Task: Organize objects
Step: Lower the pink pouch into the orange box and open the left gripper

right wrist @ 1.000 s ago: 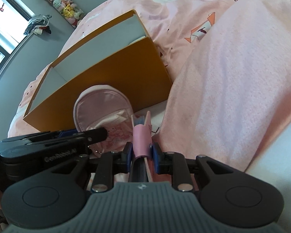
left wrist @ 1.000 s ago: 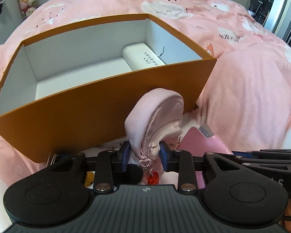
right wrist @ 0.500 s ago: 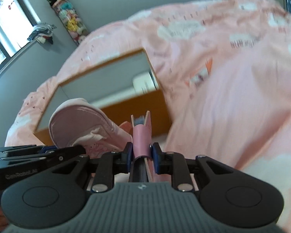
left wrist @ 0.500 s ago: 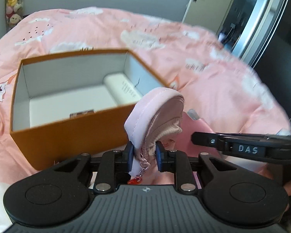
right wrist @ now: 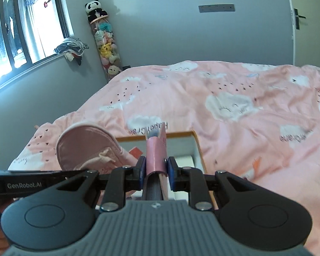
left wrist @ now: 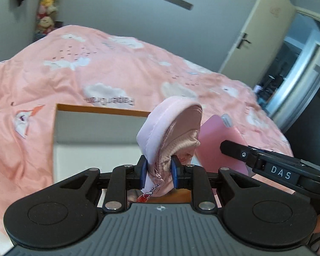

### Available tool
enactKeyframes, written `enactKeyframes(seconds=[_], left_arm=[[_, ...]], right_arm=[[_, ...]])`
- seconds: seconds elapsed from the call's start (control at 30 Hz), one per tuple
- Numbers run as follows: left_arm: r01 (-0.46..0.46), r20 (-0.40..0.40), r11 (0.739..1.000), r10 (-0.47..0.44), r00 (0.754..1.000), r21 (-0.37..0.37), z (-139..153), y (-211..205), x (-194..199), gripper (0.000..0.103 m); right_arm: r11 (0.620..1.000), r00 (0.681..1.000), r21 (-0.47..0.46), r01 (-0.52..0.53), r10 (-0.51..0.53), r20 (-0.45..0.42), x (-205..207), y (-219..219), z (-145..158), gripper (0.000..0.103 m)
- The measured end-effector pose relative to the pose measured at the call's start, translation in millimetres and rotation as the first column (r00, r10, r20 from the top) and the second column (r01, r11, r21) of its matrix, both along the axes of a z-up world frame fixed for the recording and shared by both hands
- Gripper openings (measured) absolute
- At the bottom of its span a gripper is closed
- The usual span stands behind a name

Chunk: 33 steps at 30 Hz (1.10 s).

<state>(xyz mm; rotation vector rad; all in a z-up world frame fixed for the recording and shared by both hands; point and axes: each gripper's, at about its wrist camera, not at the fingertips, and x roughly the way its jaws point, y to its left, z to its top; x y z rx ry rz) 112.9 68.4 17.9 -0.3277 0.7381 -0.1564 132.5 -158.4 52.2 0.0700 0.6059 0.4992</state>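
Both tools up over the bed (right wrist: 234,98) now, each loaded. Left tool (left wrist: 159,173) clamped on the zip end of a soft pink pouch (left wrist: 170,130), red charm dangling beneath, jaws just closed tighter onto the fabric. Right tool (right wrist: 156,167) pinched narrow on a pink notebook (right wrist: 156,149), held spine-up on its thin edge. Below and ahead, the orange box (right wrist: 199,149), open-topped, sitting on the quilt.

Step in hand, by the look of it: carrying both over the near wall and setting them inside. Best done one at a time. Pouch first, lowered toward the bare white floor at the left of the box, released only once the bottom rests, since a floppy pouch dropped from height may roll. Then the notebook, tipped flat or slid along a wall, clear of the white case (right wrist: 185,159) already at the right end. Worth keeping the two tools apart, sitting close together as they are, with the notebook just beside the pouch.

Count: two tools, one pouch, one notebook, one box, one white case inside, something orange-red in there too, hard to make out.
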Motion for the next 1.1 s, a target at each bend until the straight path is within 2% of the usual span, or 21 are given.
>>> enactKeyframes(seconds=[0.07, 0.2, 0.37, 0.63, 0.83, 1.0, 1.07, 1.1], left_arm=[[-0.018, -0.041, 1.0, 0.018, 0.999, -0.006, -8, 9, 14, 0.025], [-0.02, -0.107, 1.0, 0.019, 0.994, -0.01, -25, 25, 35, 0.025], [-0.021, -0.201, 0.998, 0.009, 0.979, -0.058, -42, 46, 60, 0.025], [-0.033, -0.289, 0.999, 0.029, 0.957, -0.007, -57, 64, 90, 0.025], [-0.016, -0.333, 1.0, 0.024, 0.943, 0.025, -69, 63, 108, 0.025], [0.008, -0.355, 0.999, 0.009, 0.935, 0.048, -75, 59, 118, 0.025], [0.018, -0.363, 0.998, 0.003, 0.932, 0.055, -77, 57, 120, 0.025], [0.021, -0.367, 0.998, 0.001, 0.93, 0.056, -78, 56, 122, 0.025]], right_arm=[[1.0, 1.0, 0.001, -0.005, 0.005, -0.024, 17, 14, -6, 0.022], [0.999, 0.991, 0.05, 0.005, 0.002, -0.137, 53, 32, -28, 0.022], [0.997, 0.975, 0.076, 0.027, -0.009, -0.224, 89, 52, -52, 0.022], [0.999, 0.95, 0.033, 0.041, -0.028, -0.312, 142, 81, -86, 0.022], [0.997, 0.893, 0.07, 0.042, -0.006, -0.449, 164, 91, -117, 0.023], [0.997, 0.858, 0.071, 0.036, 0.006, -0.513, 175, 91, -135, 0.023], [0.999, 0.838, 0.039, 0.026, 0.0, -0.546, 179, 92, -140, 0.025], [1.0, 0.841, 0.013, 0.02, -0.009, -0.54, 180, 92, -140, 0.027]])
